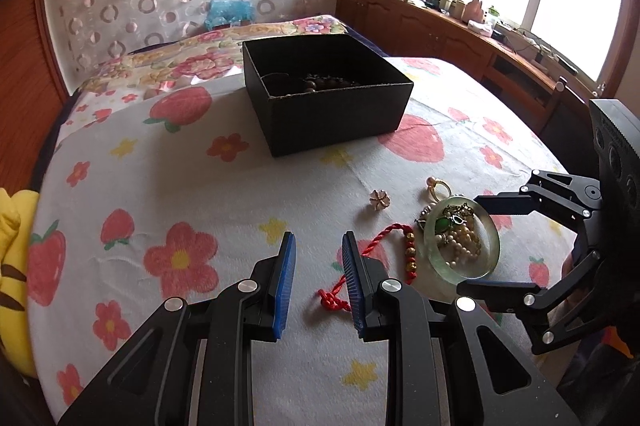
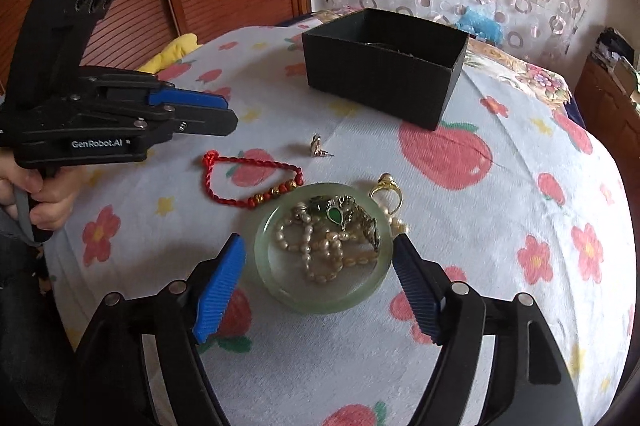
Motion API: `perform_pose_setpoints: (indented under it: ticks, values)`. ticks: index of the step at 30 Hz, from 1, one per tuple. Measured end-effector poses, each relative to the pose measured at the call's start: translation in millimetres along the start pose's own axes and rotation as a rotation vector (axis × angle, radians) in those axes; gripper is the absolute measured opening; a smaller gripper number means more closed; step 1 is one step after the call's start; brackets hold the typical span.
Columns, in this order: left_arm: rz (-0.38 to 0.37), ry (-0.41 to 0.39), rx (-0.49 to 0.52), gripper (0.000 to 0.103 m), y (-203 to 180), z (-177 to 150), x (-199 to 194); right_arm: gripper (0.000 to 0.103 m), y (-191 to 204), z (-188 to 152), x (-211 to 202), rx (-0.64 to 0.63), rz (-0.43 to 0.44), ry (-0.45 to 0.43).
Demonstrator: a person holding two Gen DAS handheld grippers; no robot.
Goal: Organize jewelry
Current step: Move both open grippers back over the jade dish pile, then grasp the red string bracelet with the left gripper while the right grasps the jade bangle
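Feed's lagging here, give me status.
Right gripper open, straddling pale green glass bangle; pearl necklace inside ring. Left gripper open, empty. Black cardboard box beyond, path clear.

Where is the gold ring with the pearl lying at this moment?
In both wrist views the gold ring lies on the bedspread, at the far edge of the jade bangle, between it and the black box.
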State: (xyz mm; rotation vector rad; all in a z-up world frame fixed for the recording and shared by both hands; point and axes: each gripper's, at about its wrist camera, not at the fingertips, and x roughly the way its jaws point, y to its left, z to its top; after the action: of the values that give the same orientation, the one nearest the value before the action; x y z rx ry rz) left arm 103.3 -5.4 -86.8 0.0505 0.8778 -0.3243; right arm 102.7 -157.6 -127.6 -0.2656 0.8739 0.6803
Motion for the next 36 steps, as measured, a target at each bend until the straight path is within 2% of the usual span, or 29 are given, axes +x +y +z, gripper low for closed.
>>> perform_pose_setpoints:
  ticks: [10, 14, 25, 28, 32, 33, 36]
  values:
    - [-0.010, 0.026, 0.008, 0.022, -1.8, -6.6, 0.3, 0.078, 4.5, 8.5, 11.5, -0.038, -0.049, 0.021]
    - [-0.018, 0.027, 0.015, 0.022, -4.0, -7.6, -1.5, 0.074, 1.4, 7.1, 9.2, -0.032, -0.044, 0.013]
    - [-0.028, 0.061, 0.056, 0.022, -15.6, -15.9, 2.8, 0.074, -10.1, 10.1, -14.3, -0.007, -0.058, -0.055]
    - [-0.035, 0.065, 0.032, 0.022, -13.2, -17.1, 6.0, 0.074, -11.5, 12.7, -16.7, -0.010, -0.064, -0.065]
    - [-0.008, 0.066, 0.041, 0.014, -14.6, -19.6, 6.6, 0.074, -11.9, 15.7, -19.2, -0.013, -0.063, -0.083]
    - [-0.003, 0.067, 0.040, 0.008, -14.2, -19.1, 7.0, 0.074, -12.6, 17.1, -20.2, -0.014, -0.064, -0.088]
    - [-0.005, 0.063, 0.025, 0.006, -10.4, -18.7, 6.8, 0.074, -14.6, 21.0, -20.8, -0.013, -0.062, -0.098]
